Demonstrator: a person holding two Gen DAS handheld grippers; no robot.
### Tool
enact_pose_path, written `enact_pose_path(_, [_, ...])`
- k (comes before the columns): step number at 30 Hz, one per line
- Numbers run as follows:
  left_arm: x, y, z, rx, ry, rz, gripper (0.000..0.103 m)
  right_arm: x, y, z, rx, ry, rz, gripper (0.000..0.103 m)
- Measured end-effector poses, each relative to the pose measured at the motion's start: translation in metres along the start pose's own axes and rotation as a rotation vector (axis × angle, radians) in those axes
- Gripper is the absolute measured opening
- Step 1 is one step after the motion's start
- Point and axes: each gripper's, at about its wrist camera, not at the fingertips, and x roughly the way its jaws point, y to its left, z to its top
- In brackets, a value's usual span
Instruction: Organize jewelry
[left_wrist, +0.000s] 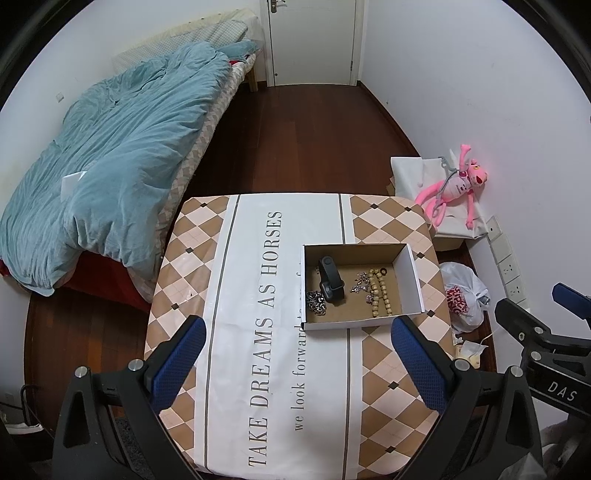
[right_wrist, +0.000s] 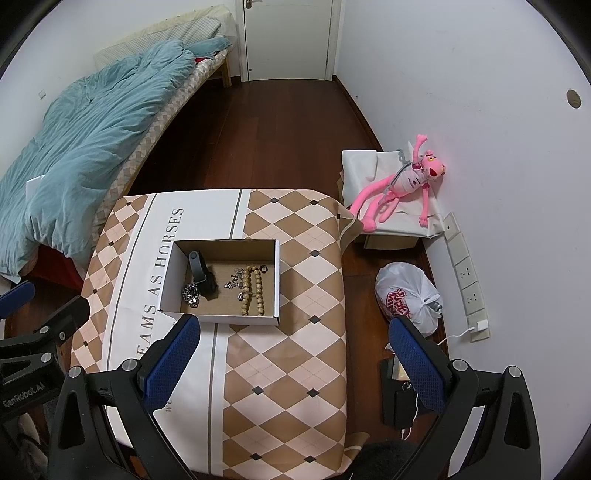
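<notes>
All jewelry was seen inside the cardboard box (left_wrist: 410, 273) on the table (left_wrist: 236, 295), approx. 1 o'clock from the left hand-held gripper (left_wrist: 298, 363): watch (left_wrist: 330, 282), chain (left_wrist: 317, 303), wooden beads (left_wrist: 380, 293). Both the left and the right hand-held gripper (right_wrist: 294, 360) were held wide apart, empty. Task was judged near done.

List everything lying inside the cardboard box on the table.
The cardboard box holds a black smartwatch, a silver chain, a wooden bead bracelet, small silver pieces and a dark ring. The watch may cover something beneath it.
</notes>
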Motion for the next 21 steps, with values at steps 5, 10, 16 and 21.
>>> enact_pose_path(5, [0.0004, -0.0005, -0.0001, 0.001, 0.000, 0.002, 0.102, -0.0004, 0.0002, -0.0003, -0.003, 0.001, -0.001, 0.103])
enact_pose_path(10, [-0.0012, -0.0006, 0.0003, 0.001, -0.001, 0.002, 0.102, -0.0009, 0.0003, -0.0005, -0.004, 0.001, -0.001, 0.103])
enact_pose_path(16, [-0.0016, -0.0007, 0.0003, 0.000, -0.001, 0.005, 0.102, -0.0022, 0.0008, -0.0014, -0.004, 0.006, 0.001, 0.103])
enact_pose_path(21, [-0.0007, -0.0003, -0.0001, 0.002, -0.001, 0.005, 0.102, -0.0019, 0.0009, -0.0006, -0.005, 0.005, -0.001, 0.103])
